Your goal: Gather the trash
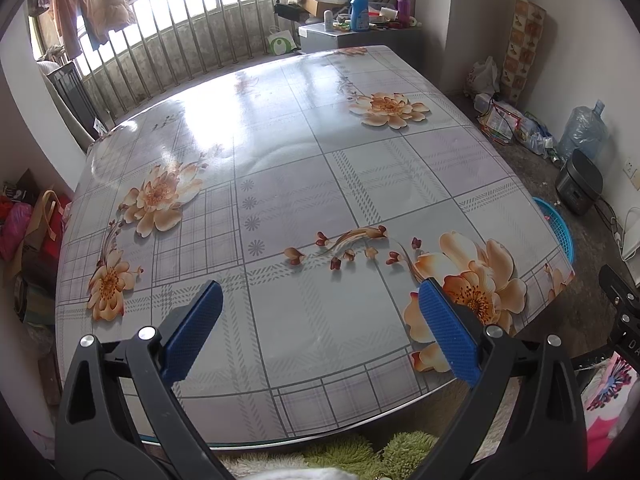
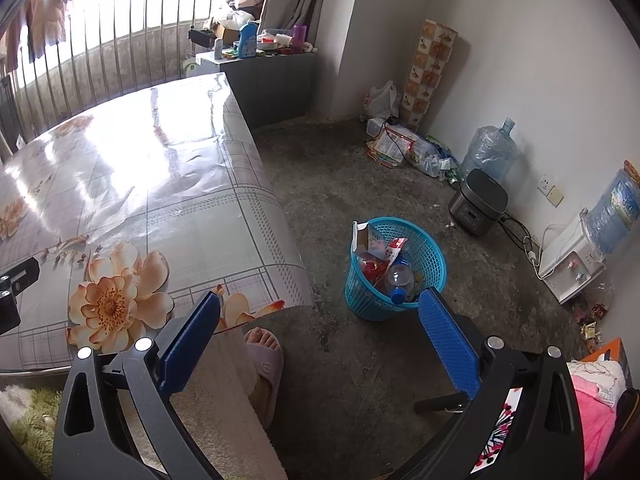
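Looking from the left wrist: left gripper (image 1: 320, 300), jaws apart, nothing between its blue pads, poised over a table (image 1: 280, 168) with a floral-print cover; the tabletop bears no loose items. A sliver of the blue mesh basket (image 1: 560, 228) shows past the table's right edge.

From the right wrist: right gripper (image 2: 320, 312), jaws apart, empty, above the concrete floor. Blue mesh basket (image 2: 430, 254) stands on the floor beside the table (image 2: 180, 208), holding a plastic bottle (image 2: 398, 280), a carton (image 2: 366, 236) and wrappers (image 2: 394, 250). A slippered foot (image 2: 266, 360) rests near the table corner.
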The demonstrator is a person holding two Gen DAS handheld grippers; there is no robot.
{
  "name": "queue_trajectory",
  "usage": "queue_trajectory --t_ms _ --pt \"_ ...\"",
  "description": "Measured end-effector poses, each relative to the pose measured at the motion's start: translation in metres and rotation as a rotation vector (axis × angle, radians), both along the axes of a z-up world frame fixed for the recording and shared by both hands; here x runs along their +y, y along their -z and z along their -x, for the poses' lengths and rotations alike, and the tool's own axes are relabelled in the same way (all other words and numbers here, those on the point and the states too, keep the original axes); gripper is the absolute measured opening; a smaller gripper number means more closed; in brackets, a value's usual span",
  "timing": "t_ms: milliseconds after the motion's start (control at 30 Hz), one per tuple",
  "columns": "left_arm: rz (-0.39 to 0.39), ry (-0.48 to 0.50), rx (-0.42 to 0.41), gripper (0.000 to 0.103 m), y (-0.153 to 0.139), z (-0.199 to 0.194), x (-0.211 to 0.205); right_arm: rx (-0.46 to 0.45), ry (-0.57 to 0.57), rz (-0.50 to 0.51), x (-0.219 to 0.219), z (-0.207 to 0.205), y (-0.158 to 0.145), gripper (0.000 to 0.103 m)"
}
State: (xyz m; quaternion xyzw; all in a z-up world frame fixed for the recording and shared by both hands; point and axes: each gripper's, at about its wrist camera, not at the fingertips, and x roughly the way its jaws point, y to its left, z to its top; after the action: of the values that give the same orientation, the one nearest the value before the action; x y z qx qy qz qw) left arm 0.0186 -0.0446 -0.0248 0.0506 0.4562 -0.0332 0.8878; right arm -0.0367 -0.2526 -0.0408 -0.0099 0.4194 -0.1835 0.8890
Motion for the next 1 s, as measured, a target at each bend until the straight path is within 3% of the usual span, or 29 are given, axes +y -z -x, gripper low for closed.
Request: queue_trajectory --t_ms 1000 --pt "-0.004 0.005 0.000 0.094 0.0005 0.0016 -0.0002 -0.005 0.002 -0.005 -0.0021 0.0012 -0.0039 0.097"
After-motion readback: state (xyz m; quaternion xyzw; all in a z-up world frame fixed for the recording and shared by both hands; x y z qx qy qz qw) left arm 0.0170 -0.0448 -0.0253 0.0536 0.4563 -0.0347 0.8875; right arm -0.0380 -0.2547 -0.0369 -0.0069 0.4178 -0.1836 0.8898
